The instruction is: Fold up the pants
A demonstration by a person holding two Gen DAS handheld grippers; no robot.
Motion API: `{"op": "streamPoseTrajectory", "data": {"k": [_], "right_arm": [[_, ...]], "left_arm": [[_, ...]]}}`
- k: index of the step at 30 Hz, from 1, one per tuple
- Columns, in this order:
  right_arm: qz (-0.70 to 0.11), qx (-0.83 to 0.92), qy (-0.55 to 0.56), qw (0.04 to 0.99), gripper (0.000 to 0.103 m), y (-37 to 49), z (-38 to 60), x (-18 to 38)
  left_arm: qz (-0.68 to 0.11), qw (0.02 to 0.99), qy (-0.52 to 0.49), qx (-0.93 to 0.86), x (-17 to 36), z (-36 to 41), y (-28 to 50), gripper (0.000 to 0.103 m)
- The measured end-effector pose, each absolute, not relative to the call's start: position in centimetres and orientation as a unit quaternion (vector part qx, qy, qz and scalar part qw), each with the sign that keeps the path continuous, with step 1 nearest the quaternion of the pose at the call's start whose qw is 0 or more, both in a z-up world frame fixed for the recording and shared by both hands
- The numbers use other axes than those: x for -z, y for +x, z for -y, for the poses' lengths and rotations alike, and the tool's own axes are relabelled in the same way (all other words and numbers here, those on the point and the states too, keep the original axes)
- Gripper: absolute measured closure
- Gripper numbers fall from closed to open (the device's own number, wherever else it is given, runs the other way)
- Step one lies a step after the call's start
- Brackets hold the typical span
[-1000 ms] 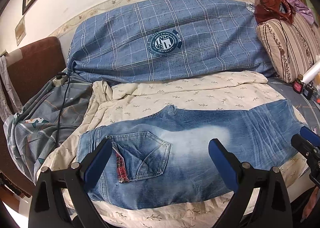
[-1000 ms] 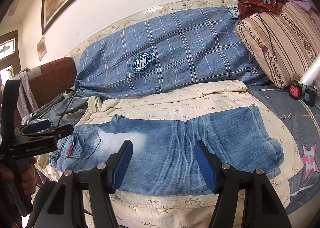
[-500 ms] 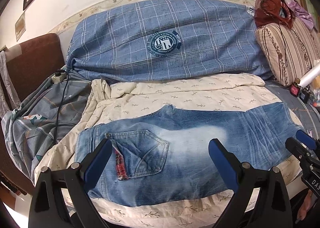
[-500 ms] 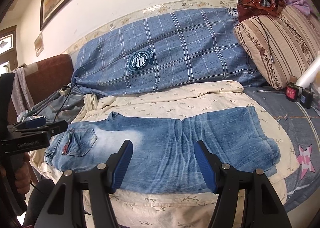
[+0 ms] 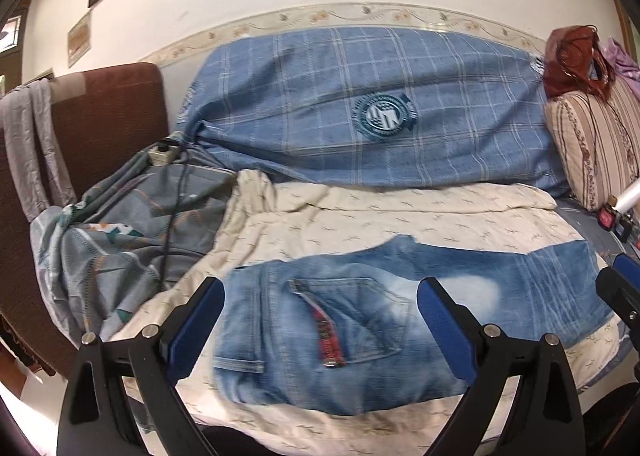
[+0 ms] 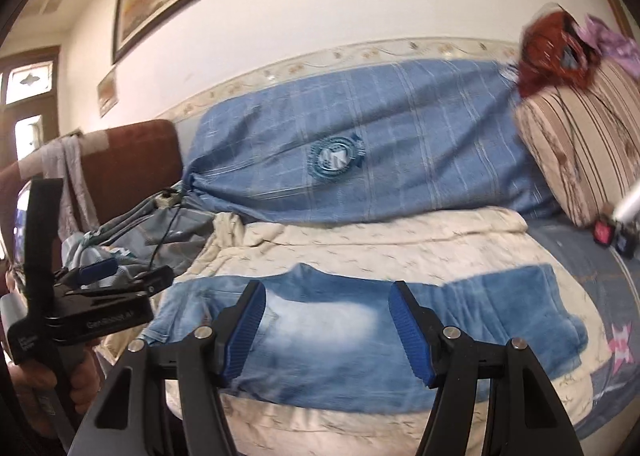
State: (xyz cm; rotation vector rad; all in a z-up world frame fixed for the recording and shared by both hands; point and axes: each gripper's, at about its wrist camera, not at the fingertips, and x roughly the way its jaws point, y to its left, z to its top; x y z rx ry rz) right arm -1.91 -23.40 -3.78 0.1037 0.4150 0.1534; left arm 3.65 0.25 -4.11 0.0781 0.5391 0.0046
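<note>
Left wrist view, left gripper jaws wide, empty, right gripper likewise, above jeans

We see faded, matt denim jeans on a soft cream printed cotton sheet, ribbed blue rubbery pads lower centre.

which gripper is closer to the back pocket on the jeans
Left. The left gripper hovers open right before the back pocket at the waist end of the jeans. The right gripper, also open, faces the faded middle, further along the legs.
</note>
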Motion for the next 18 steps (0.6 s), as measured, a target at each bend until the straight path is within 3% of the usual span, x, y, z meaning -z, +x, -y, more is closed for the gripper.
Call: {"op": "streamPoseTrajectory", "data": {"k": [18], "right_arm": [[-0.213, -0.159, 0.000, 0.964, 0.036, -2.8, 13.1, 2.7]], "left_arm": [[-0.248, 0.967, -0.005, -0.066, 3.4, -9.5, 2.2, 0.006]]}}
